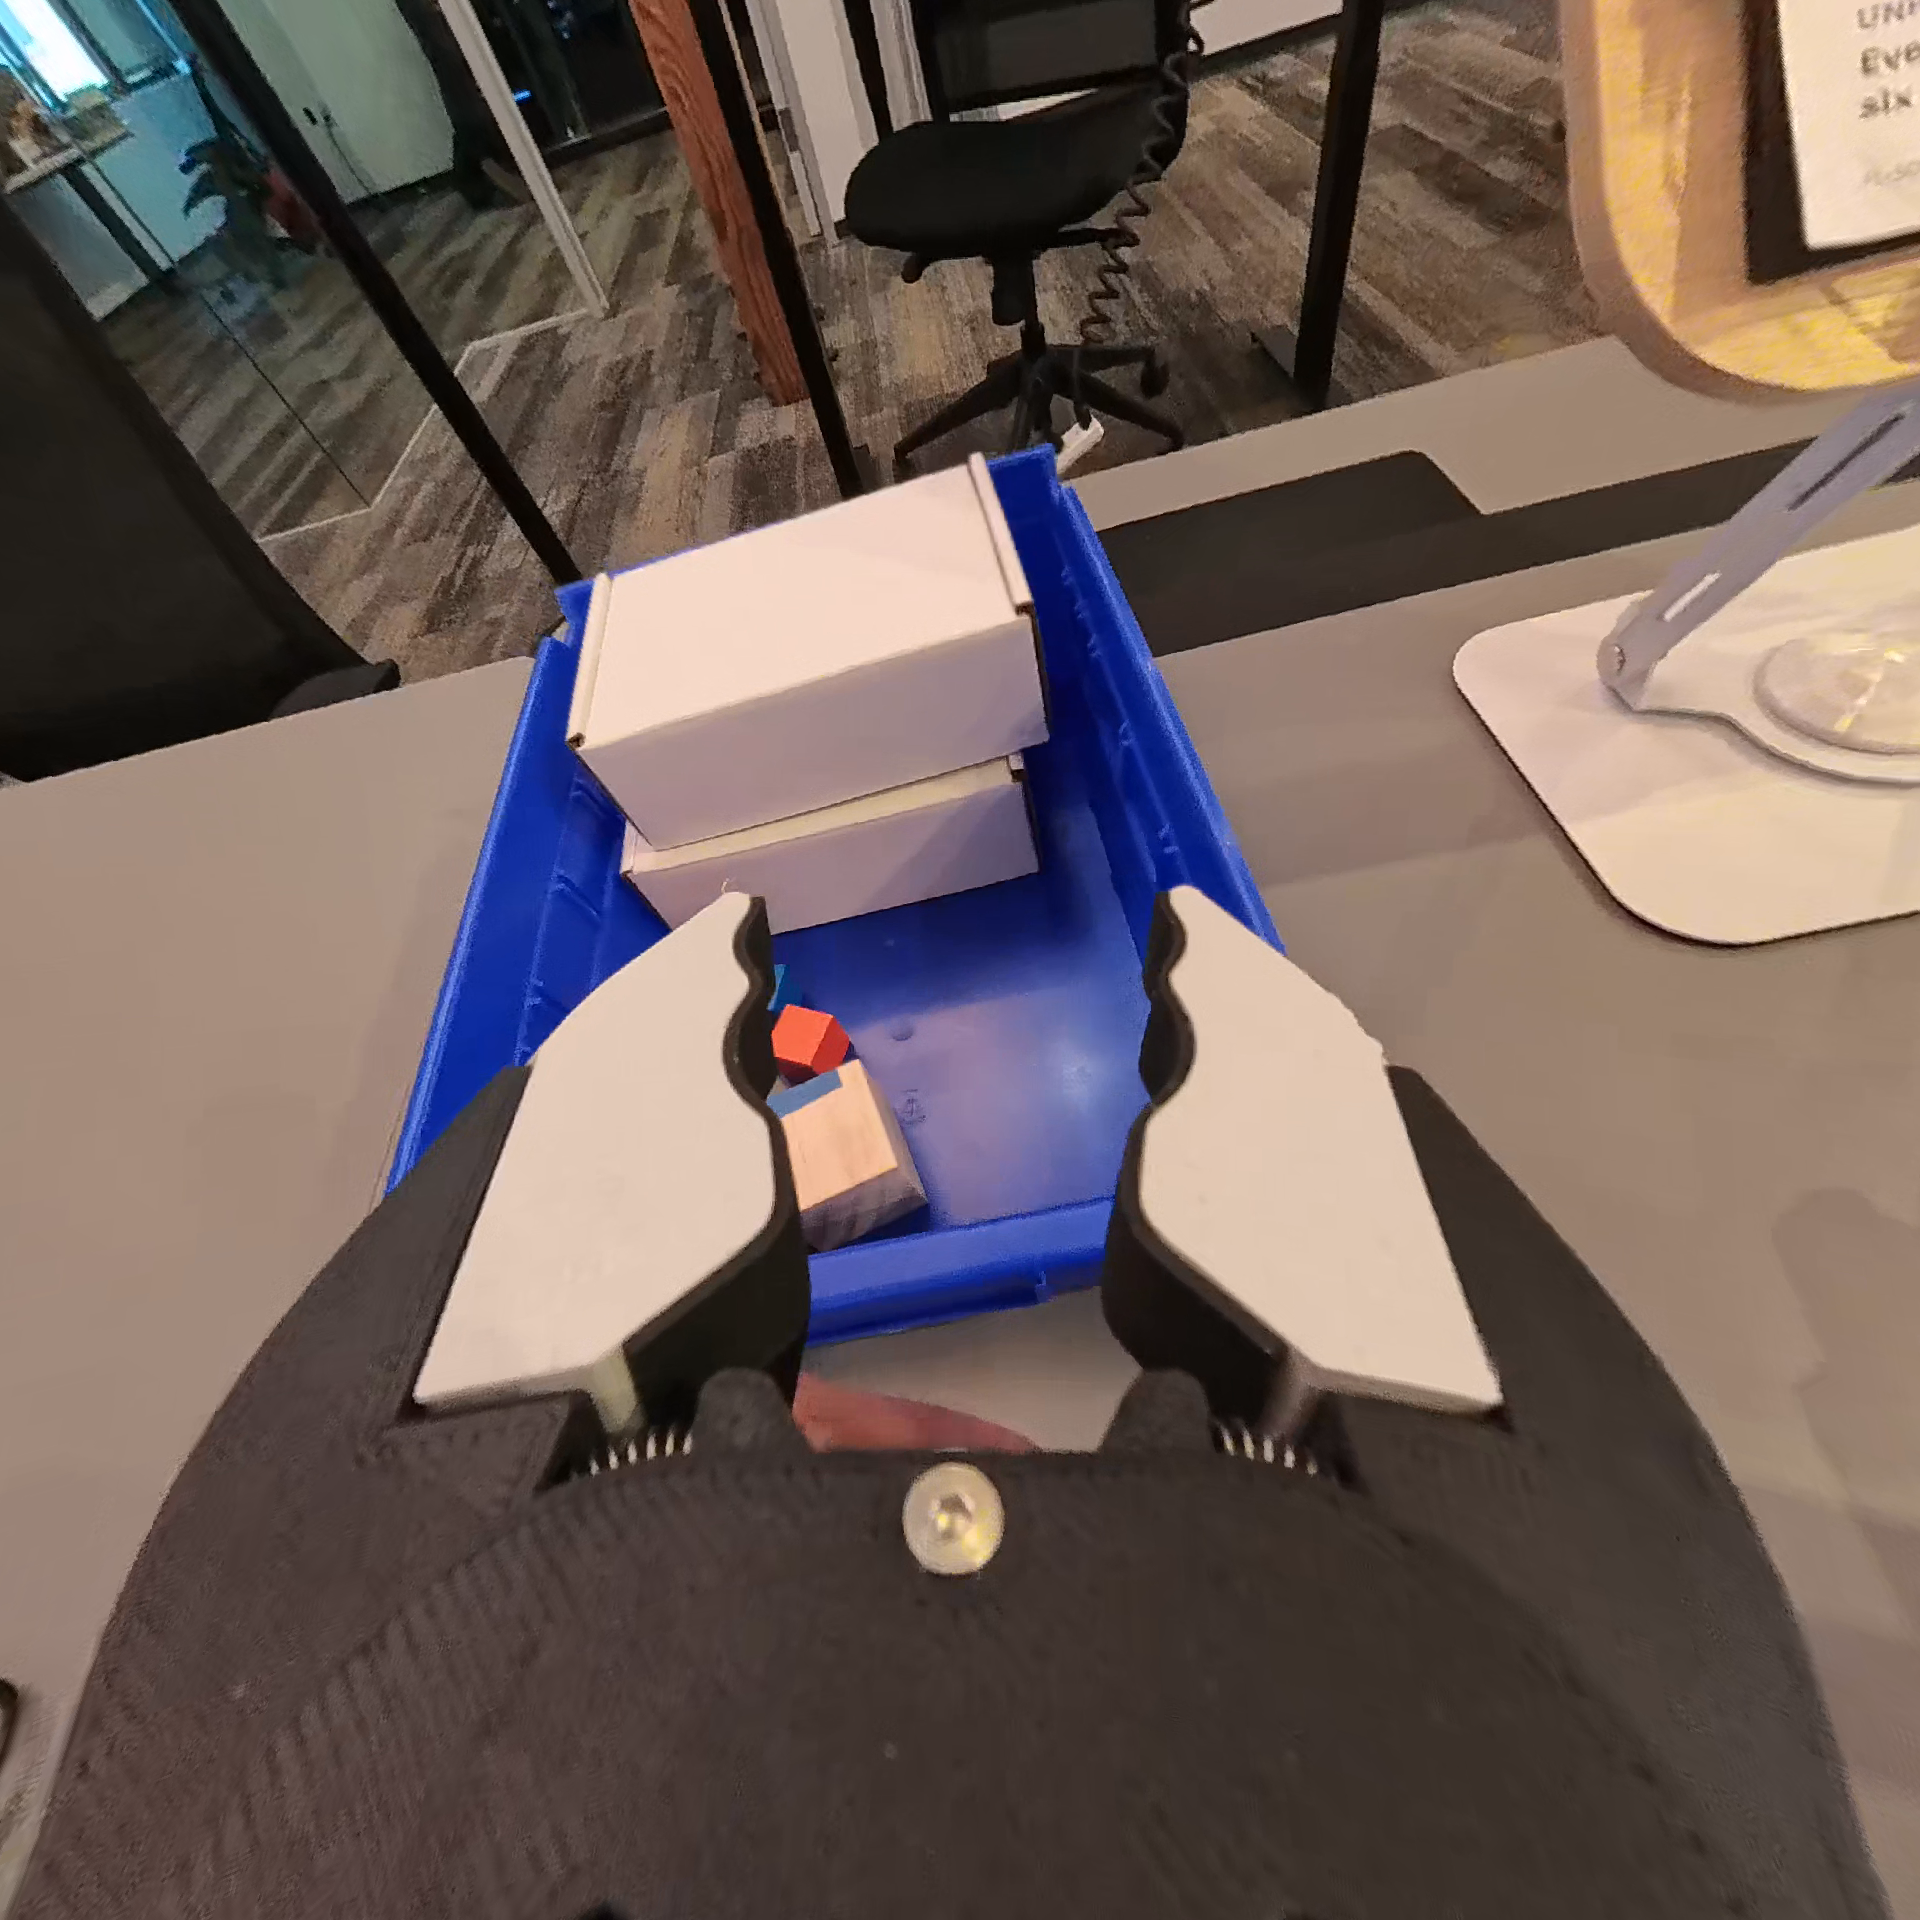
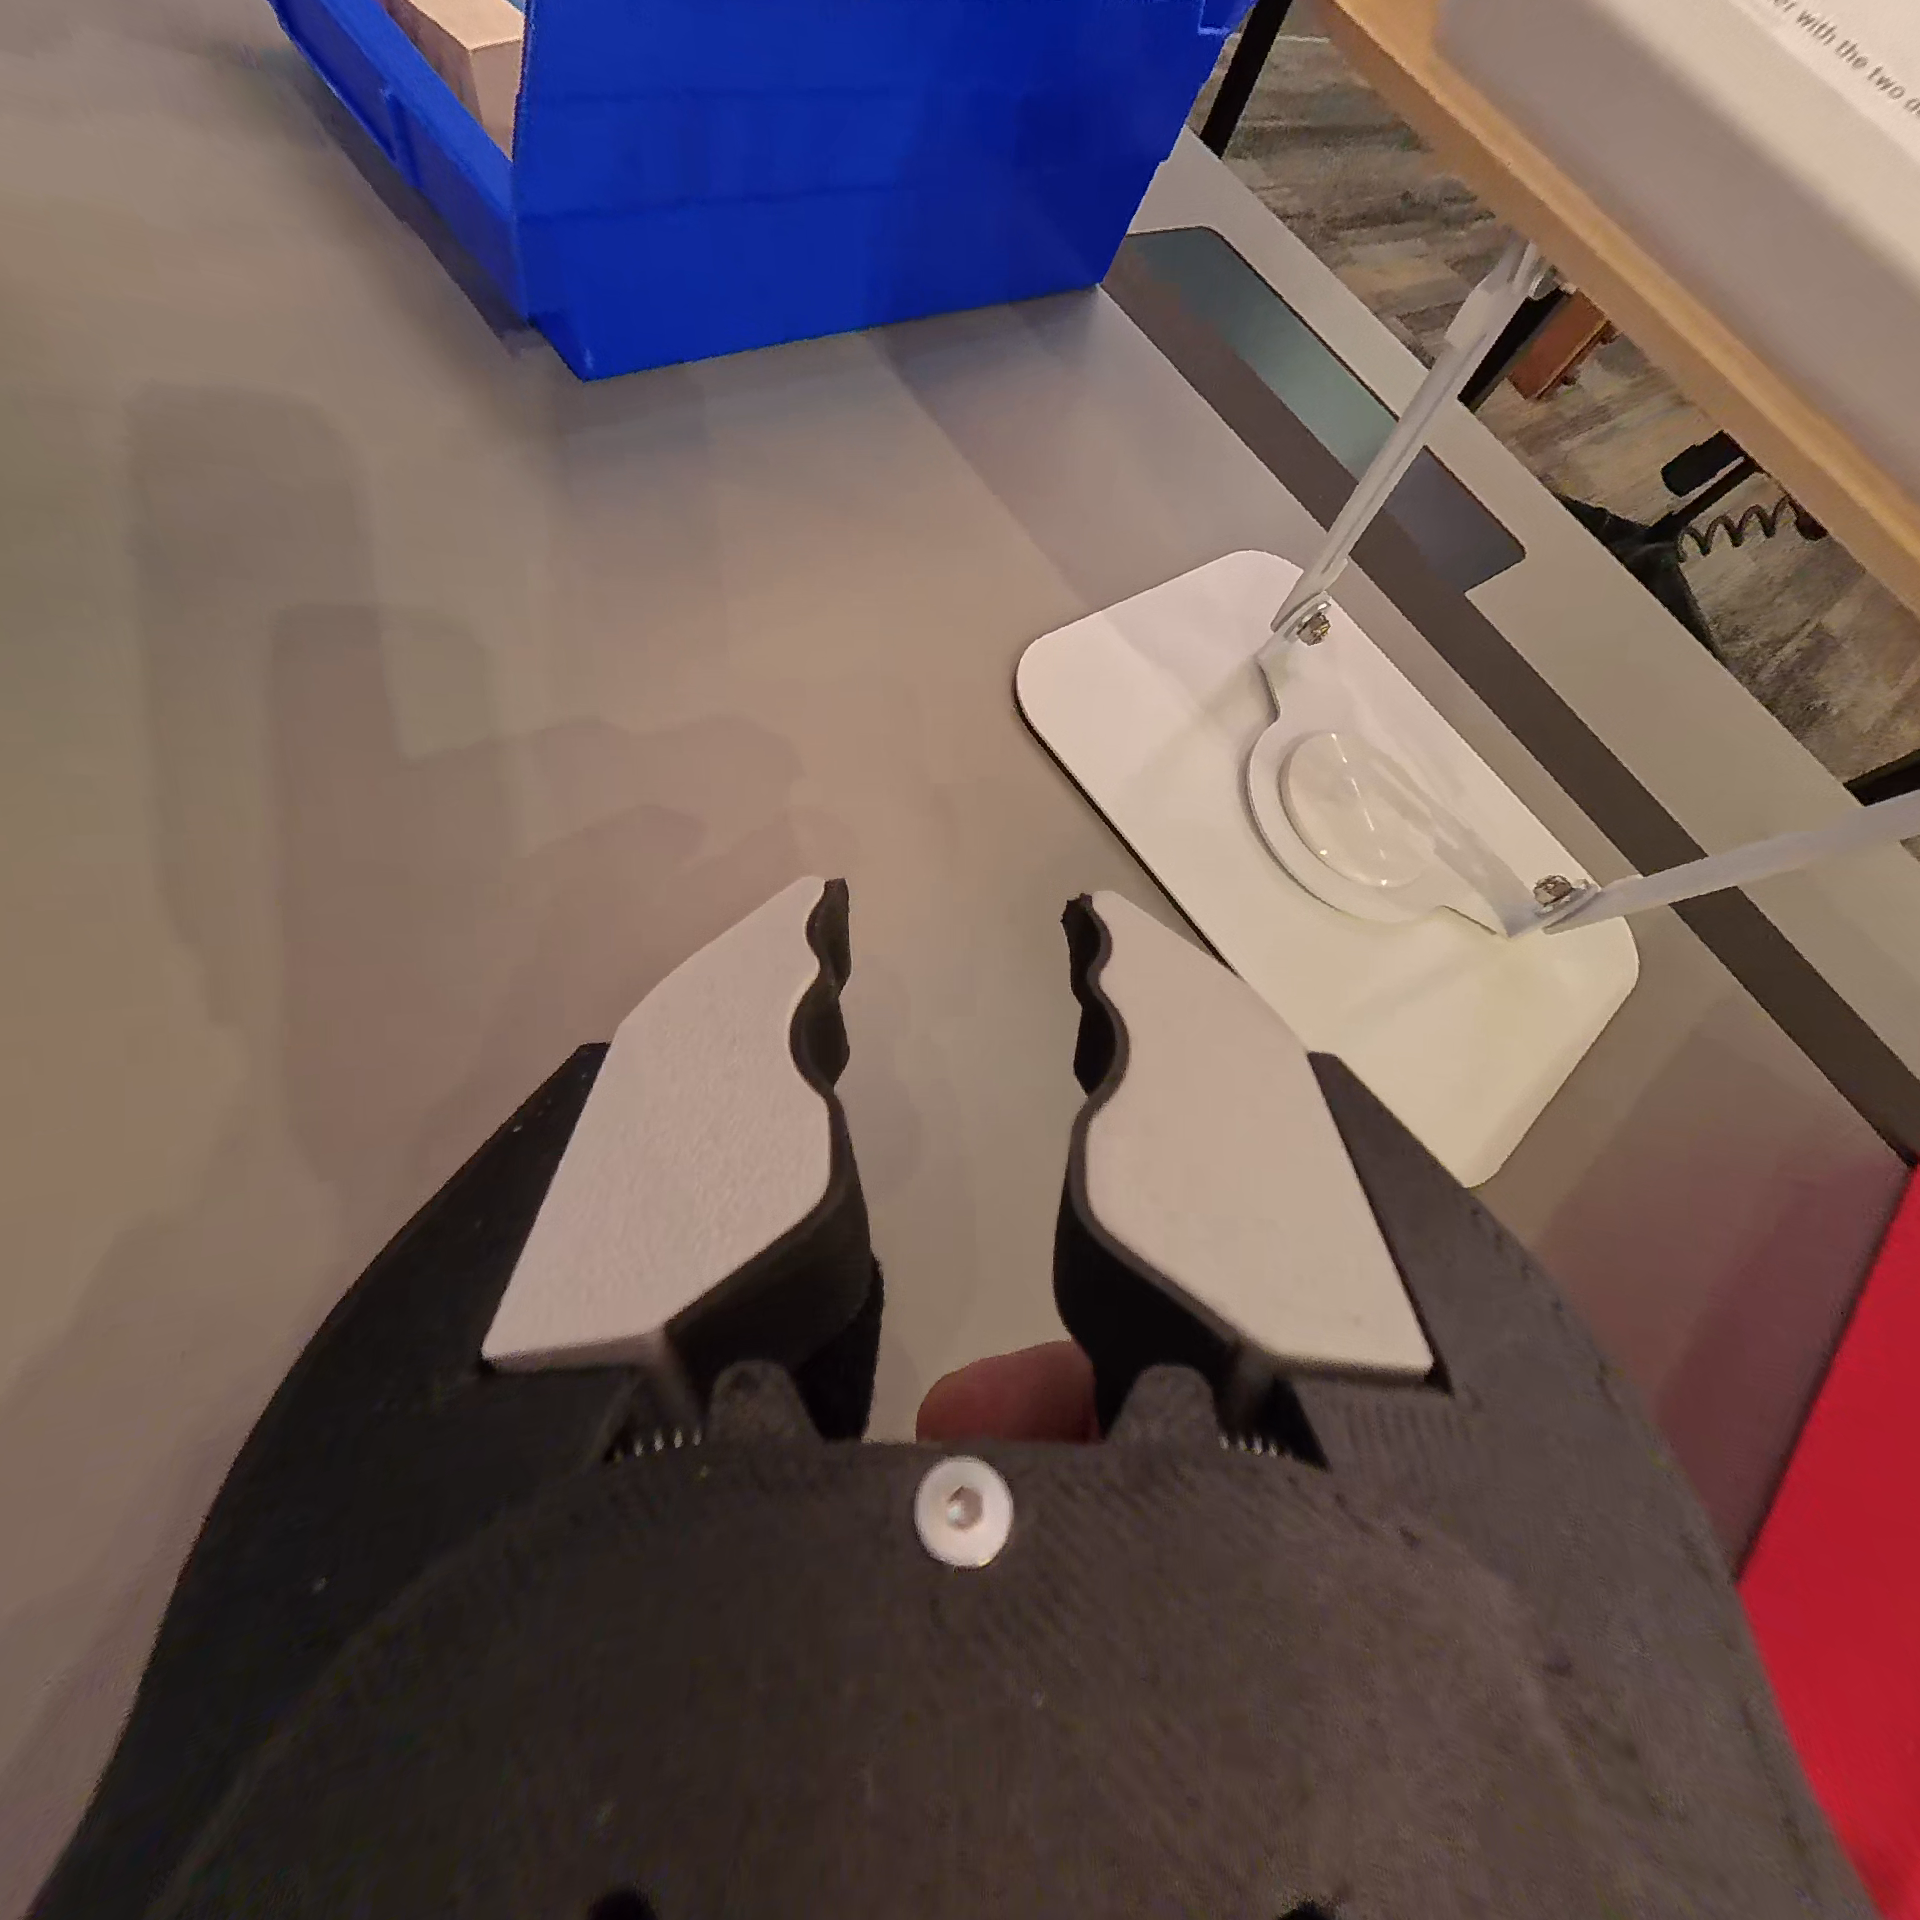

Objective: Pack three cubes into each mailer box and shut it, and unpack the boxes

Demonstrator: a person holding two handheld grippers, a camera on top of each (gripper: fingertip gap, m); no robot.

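Observation:
A blue bin (image 1: pixel 1101 686) stands on the grey table. Two shut white mailer boxes are stacked at its far end: the upper box (image 1: pixel 810 644) lies on the lower box (image 1: pixel 862 857). At the near left of the bin lie a wooden cube (image 1: pixel 847 1153) with blue tape, a red cube (image 1: pixel 808 1039) and a blue cube (image 1: pixel 779 982), partly hidden by my left finger. My left gripper (image 1: pixel 951 914) is open and empty above the bin's near end. My right gripper (image 2: pixel 956 899) is open and empty over bare table, to the right of the bin (image 2: pixel 831 208).
A white stand base (image 2: pixel 1351 914) with thin metal arms sits on the table to the right; it also shows in the left wrist view (image 1: pixel 1683 779). An office chair (image 1: pixel 1029 197) stands beyond the table's far edge. A red surface (image 2: pixel 1839 1507) lies at the near right. My right fingertips sit around 30 cm from my left ones. To reach the wooden cube (image 1: pixel 847 1153) in a straight line is about 12 cm for my left fingers, about 35 cm for my right.

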